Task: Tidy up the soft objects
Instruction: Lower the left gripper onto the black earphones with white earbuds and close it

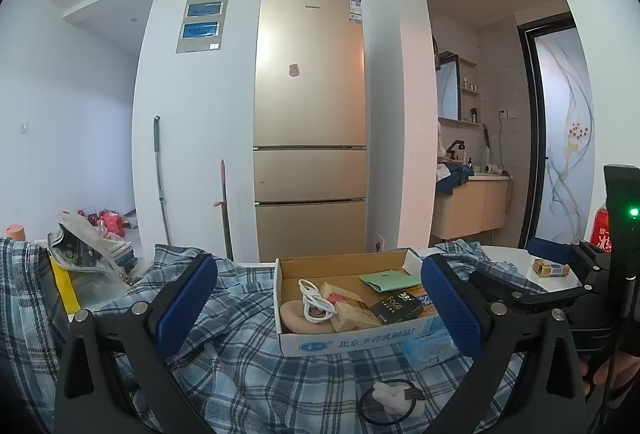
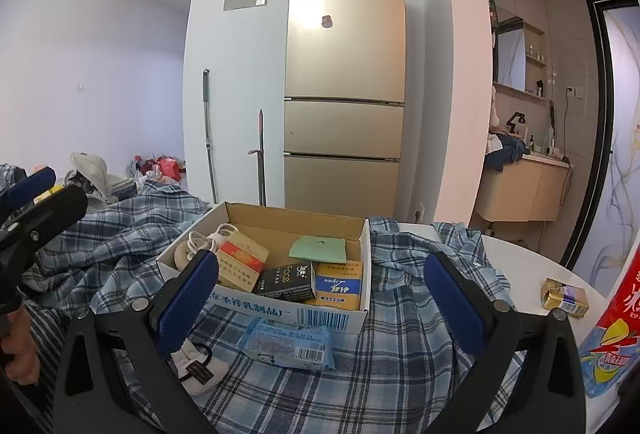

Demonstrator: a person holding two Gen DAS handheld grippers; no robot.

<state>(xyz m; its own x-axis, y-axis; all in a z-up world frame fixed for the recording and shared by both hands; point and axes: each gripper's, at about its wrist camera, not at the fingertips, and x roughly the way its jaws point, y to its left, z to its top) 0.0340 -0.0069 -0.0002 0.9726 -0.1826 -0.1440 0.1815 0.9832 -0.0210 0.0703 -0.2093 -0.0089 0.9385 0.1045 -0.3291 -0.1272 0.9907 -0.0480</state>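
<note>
Hovering spread and empty, the right gripper and left gripper both face the cardboard box on the plaid shirt. Just before it lie a tissue pack and a plush hair tie: light, squashy, likely best pinched mid-body.

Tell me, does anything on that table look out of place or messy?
Yes. A plaid shirt lies rumpled across the table, and the cardboard box sits right on top of it. A tissue pack and a hair tie lie loose on the cloth.
</note>
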